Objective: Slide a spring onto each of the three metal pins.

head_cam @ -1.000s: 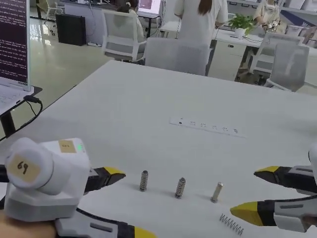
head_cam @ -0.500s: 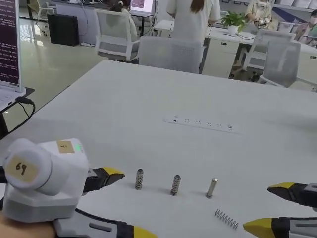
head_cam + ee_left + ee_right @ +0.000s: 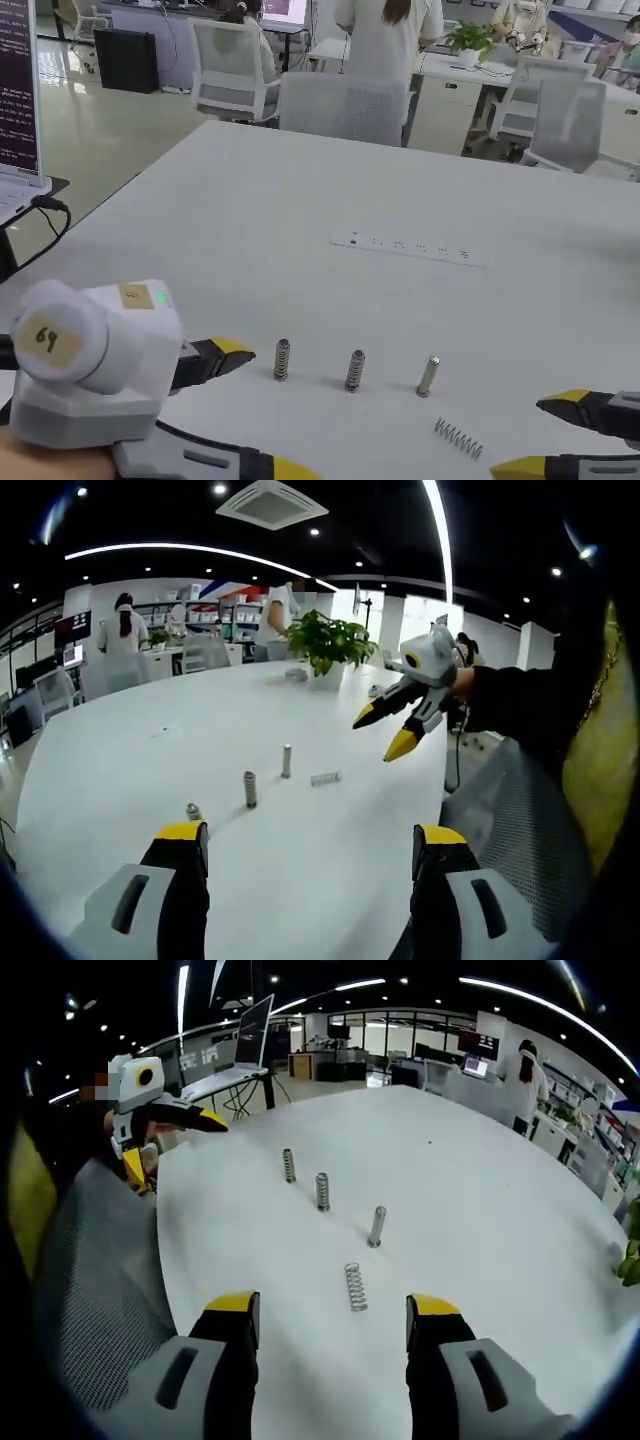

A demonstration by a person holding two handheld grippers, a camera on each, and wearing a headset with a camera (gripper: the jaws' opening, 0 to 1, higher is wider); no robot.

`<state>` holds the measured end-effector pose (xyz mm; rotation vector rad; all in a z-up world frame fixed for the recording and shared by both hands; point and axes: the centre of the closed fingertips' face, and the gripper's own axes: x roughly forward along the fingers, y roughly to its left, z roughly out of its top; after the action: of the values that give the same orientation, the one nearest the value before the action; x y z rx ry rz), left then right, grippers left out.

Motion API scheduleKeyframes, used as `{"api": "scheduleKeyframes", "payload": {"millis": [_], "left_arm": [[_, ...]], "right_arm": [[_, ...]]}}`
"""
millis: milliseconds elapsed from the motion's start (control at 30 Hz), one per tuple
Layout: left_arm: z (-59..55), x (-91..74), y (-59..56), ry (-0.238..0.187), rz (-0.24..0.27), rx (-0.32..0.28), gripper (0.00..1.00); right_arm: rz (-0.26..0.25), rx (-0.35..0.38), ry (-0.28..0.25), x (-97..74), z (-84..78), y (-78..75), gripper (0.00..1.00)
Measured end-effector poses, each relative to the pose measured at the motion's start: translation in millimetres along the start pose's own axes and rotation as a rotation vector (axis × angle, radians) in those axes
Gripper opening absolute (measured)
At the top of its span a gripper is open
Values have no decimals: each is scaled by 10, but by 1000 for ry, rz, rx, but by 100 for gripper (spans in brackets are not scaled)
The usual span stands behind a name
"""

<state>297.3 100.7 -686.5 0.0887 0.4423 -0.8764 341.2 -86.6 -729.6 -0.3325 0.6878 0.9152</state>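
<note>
Spring (image 3: 458,438) lies loose near the bare pin (image 3: 428,376).

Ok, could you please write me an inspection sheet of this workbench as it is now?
Surface: white table, no marks seen.
Job's things: three upright pins in a row; left pin and middle pin carry springs, right pin is bare; loose spring lies flat beside it, not touching.
Clutter: power strip farther back.
Grippers: left gripper and right gripper open, holding nothing.
Cables: black cable by the laptop, off the table.
Surroundings: office chairs, people, potted plant.
</note>
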Motion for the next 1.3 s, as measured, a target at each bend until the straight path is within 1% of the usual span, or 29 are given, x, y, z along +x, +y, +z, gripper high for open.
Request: {"api": "scheduleKeyframes", "payload": {"millis": [133, 233, 367, 500, 600, 700, 733, 867, 967, 1067, 1300], "left_arm": [[-7, 3, -4, 3, 0, -2, 81], [-19, 9, -10, 9, -1, -2, 81], [-19, 7, -11, 13, -2, 0, 81], [-25, 2, -7, 17, -2, -1, 81], [-34, -3, -8, 21, -2, 0, 81], [-36, -6, -10, 21, -1, -2, 80], [-38, -7, -11, 22, -1, -2, 80], [-49, -12, -9, 26, 1, -3, 80], [-53, -18, -2, 27, 4, -5, 80], [-55, -21, 3, 28, 5, -7, 80], [-62, -18, 5, 31, 6, -12, 79]], "right_arm": [[0, 19, 2, 87, -81, -66, 55], [-8, 15, 23, 185, -161, -114, 52], [0, 12, 36, 300, -197, -123, 50], [-6, 11, 48, 398, -227, -169, 43], [-3, 11, 52, 457, -232, -180, 41], [-9, -12, 83, 521, -284, -219, 36], [-8, -16, 84, 545, -287, -223, 34], [-19, -13, 95, 603, -299, -271, 28], [-9, -16, 110, 646, -329, -271, 27], [-10, -24, 121, 673, -349, -275, 24], [2, -22, 129, 701, -372, -274, 20]]}}
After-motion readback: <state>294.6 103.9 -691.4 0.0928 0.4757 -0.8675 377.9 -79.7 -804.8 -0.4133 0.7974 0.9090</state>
